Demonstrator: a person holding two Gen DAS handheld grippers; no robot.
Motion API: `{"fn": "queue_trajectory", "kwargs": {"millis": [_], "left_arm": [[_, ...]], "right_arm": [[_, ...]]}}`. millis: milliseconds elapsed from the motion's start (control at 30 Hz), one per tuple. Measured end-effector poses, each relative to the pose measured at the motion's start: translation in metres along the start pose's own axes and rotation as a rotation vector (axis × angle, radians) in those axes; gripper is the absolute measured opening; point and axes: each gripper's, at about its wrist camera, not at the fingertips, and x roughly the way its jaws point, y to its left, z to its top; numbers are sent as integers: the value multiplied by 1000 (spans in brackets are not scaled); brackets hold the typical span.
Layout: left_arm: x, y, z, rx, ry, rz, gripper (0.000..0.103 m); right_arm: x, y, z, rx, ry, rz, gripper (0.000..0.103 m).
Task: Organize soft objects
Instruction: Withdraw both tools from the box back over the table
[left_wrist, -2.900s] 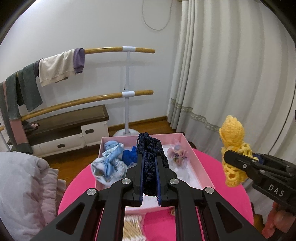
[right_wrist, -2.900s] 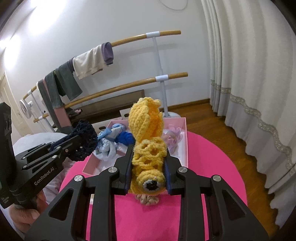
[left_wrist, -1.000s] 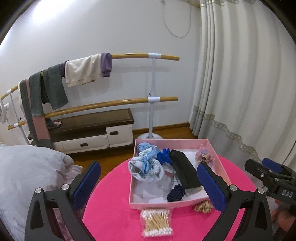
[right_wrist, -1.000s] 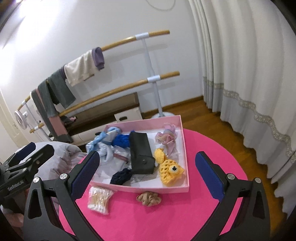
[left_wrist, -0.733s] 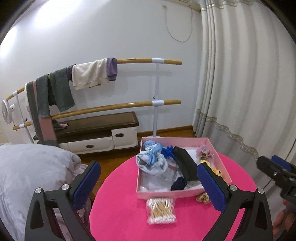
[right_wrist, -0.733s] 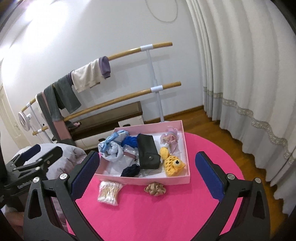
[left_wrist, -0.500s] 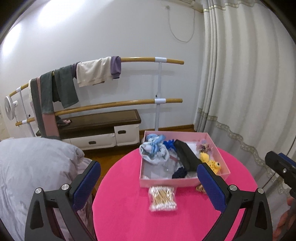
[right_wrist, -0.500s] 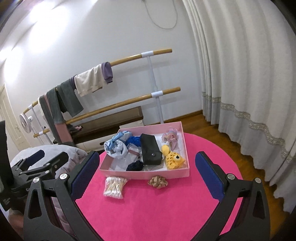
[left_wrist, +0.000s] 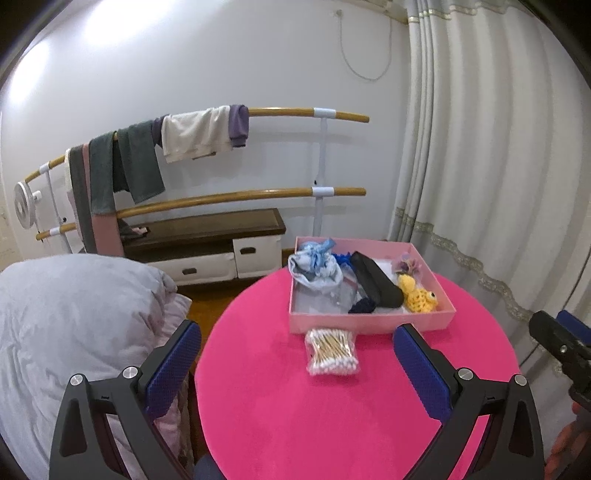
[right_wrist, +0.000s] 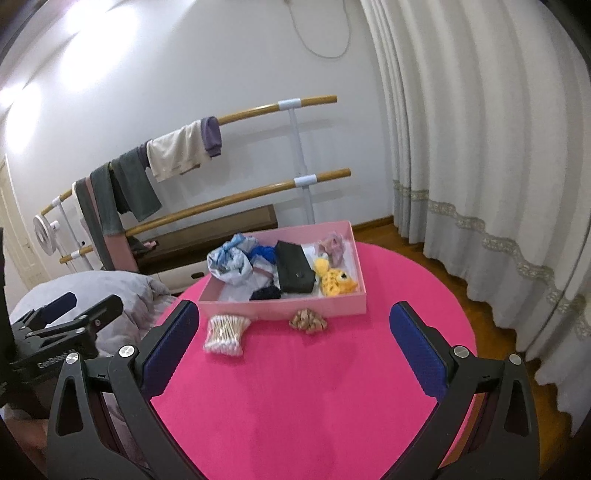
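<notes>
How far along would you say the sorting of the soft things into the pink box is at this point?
Mostly done, judging by the layout. The yellow crochet fish, navy scrunchie and blue-white cloth lie inside the pink box. Nothing is in hand: the left tongs and right tongs are both open and empty. Left on the table outside the box: the beige scrunchie and the cotton swab packet.

Clothes (left_wrist: 192, 134) hang on a wooden barre (left_wrist: 295, 111) beside white curtains (left_wrist: 498, 166).

"GenRobot" lettering, partly cut off, marks the left hand-held gripper (right_wrist: 70, 314).
</notes>
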Motion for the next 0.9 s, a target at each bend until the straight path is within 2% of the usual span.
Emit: {"fn": "queue_trajectory", "kwargs": {"millis": [333, 900], "left_arm": [[-12, 3, -12, 6, 20, 7, 103], [-4, 2, -15, 11, 45, -7, 103]], "right_arm": [[-3, 2, -10, -13, 19, -14, 103], [5, -1, -10, -15, 40, -23, 103]]}}
